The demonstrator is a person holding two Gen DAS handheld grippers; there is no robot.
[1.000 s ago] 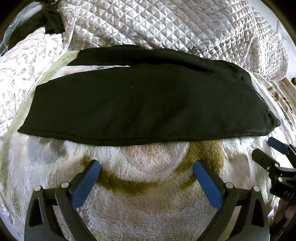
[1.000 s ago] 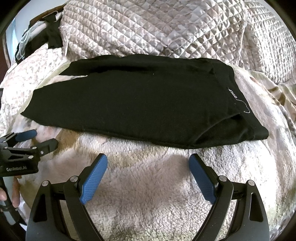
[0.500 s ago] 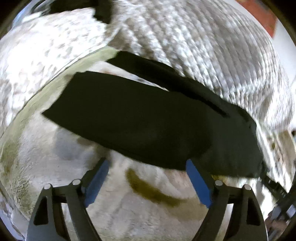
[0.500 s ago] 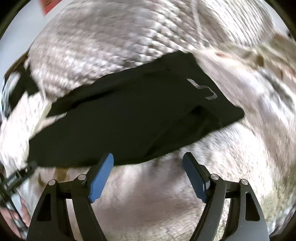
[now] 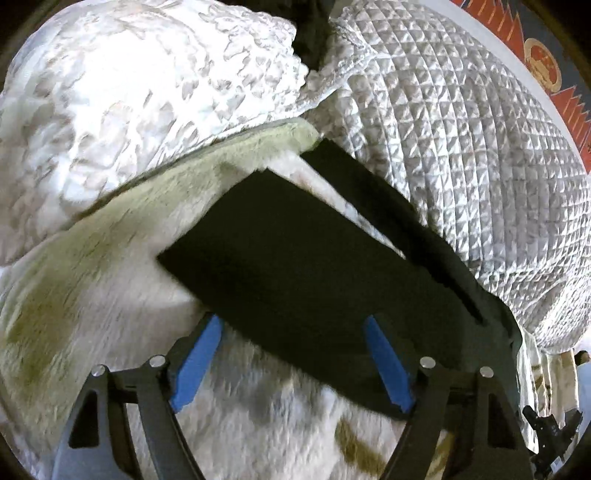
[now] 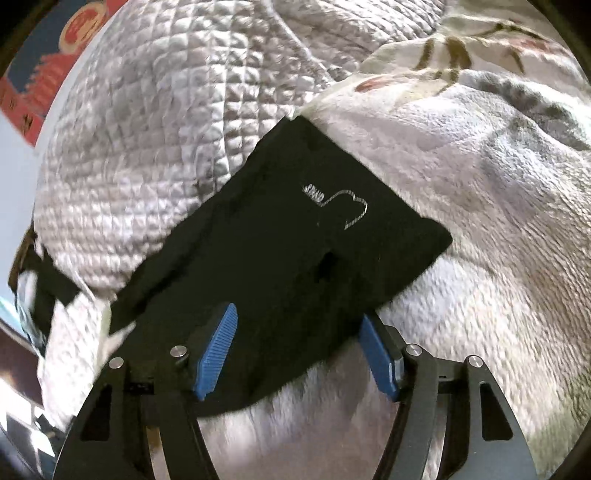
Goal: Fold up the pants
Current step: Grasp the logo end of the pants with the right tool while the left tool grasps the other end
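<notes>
Black pants (image 5: 295, 258) lie folded lengthwise and flat on a fluffy white blanket (image 5: 110, 258). In the left wrist view I see the leg-end; my left gripper (image 5: 291, 362) is open, its blue pads straddling the near edge of the cloth. In the right wrist view the waist end of the pants (image 6: 295, 240) shows a small white logo (image 6: 340, 203). My right gripper (image 6: 295, 350) is open over the near edge, with its left pad above the cloth and its right pad at the corner.
A quilted white duvet (image 5: 461, 147) is bunched behind the pants, also in the right wrist view (image 6: 166, 129). A dark garment (image 5: 310, 29) lies at the far back. A floral sheet (image 6: 461, 55) lies at the far right. The other gripper (image 5: 550, 432) shows at the lower right.
Both grippers have moved forward and apart, the left toward the leg end and the right toward the waist end. Both now reach the pants' near edge and stay open.
</notes>
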